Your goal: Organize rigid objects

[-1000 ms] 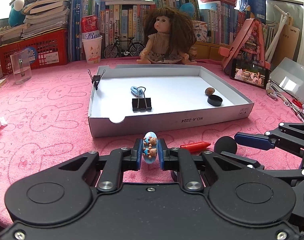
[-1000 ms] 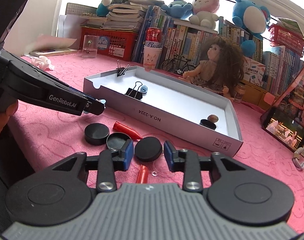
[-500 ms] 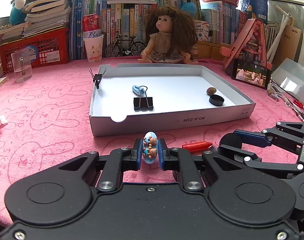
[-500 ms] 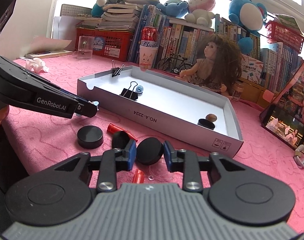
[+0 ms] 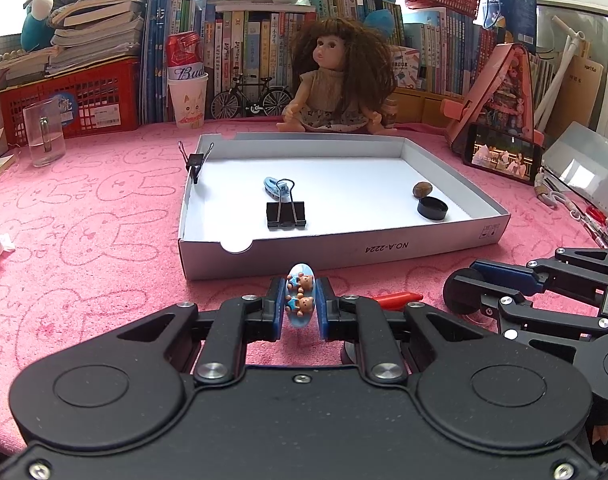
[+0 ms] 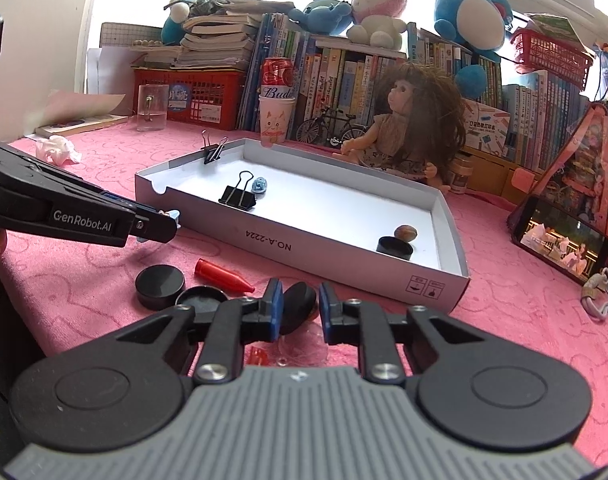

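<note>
My left gripper point(image 5: 300, 300) is shut on a small blue oval bear charm point(image 5: 300, 294), held just before the front wall of the white cardboard tray point(image 5: 343, 246). My right gripper point(image 6: 298, 314) is shut on a black round lid point(image 6: 300, 306), lifted off the pink cloth to the right of the left gripper; it also shows in the left wrist view point(image 5: 459, 290). In the tray lie a black binder clip point(image 5: 286, 212), a blue charm point(image 5: 274, 186), a brown nut point(image 5: 422, 189) and a black cap point(image 5: 432, 208). Another clip point(image 5: 195, 160) grips the tray's left wall.
On the cloth before the tray lie a red crayon point(image 6: 222, 276), a black lid point(image 6: 160, 286) and an upturned black cap point(image 6: 202, 298). A doll point(image 5: 335, 80), paper cup point(image 5: 187, 102), glass mug point(image 5: 44, 132), phone on stand point(image 5: 503, 154) and books stand behind.
The right gripper closed on the black lid and lifted it, tilting it on edge. The left gripper kept hold of the bear charm and moved slightly nearer the tray.
</note>
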`<state>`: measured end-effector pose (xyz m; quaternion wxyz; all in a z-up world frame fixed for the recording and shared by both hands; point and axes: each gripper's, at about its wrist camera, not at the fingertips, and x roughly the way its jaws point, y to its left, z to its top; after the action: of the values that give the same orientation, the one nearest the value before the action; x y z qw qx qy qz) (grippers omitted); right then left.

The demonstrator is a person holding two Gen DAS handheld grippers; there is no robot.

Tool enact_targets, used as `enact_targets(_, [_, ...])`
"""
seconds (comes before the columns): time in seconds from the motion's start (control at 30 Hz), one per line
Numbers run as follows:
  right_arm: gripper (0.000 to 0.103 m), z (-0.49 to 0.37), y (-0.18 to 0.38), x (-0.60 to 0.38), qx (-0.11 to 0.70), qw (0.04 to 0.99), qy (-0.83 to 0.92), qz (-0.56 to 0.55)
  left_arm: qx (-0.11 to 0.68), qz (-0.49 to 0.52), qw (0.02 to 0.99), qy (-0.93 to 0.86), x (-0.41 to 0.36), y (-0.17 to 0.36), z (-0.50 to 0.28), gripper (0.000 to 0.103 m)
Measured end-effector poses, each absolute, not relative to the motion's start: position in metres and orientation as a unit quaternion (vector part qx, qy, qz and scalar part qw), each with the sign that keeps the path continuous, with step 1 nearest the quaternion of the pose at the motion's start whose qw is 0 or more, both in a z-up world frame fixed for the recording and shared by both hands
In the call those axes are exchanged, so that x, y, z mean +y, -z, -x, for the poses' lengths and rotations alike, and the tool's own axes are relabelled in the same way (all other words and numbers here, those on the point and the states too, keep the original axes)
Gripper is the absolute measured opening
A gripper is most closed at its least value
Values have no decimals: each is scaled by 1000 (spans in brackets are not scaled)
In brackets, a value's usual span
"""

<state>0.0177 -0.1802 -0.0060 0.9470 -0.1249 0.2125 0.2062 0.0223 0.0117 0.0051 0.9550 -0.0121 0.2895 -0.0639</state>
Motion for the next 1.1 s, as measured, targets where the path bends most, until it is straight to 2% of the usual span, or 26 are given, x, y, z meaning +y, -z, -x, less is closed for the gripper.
enact_targets(0.3, [26,-9,-1,-183,198,947,-217,134,291,12,955,65,10,-5,-21,16])
enact_targets(0.4, [34,-5,-1,-181,193,944,-227,142,291,11,954,65,10,-5,-22,16])
enact_targets(0.47, [34,-4,0,-178,192,942,-229,150,291,12,954,65,10,-5,-22,16])
enact_targets(0.63, [33,-6,5,-174,200,940,-227,156,292,13,954,65,10,-5,-22,16])
enact_targets(0.7, [26,-8,7,-175,203,942,-216,154,293,13,954,64,11,-5,-22,16])
enact_targets(1.1, [26,-22,2,-190,212,953,-173,128,295,16,953,62,11,-2,-23,16])
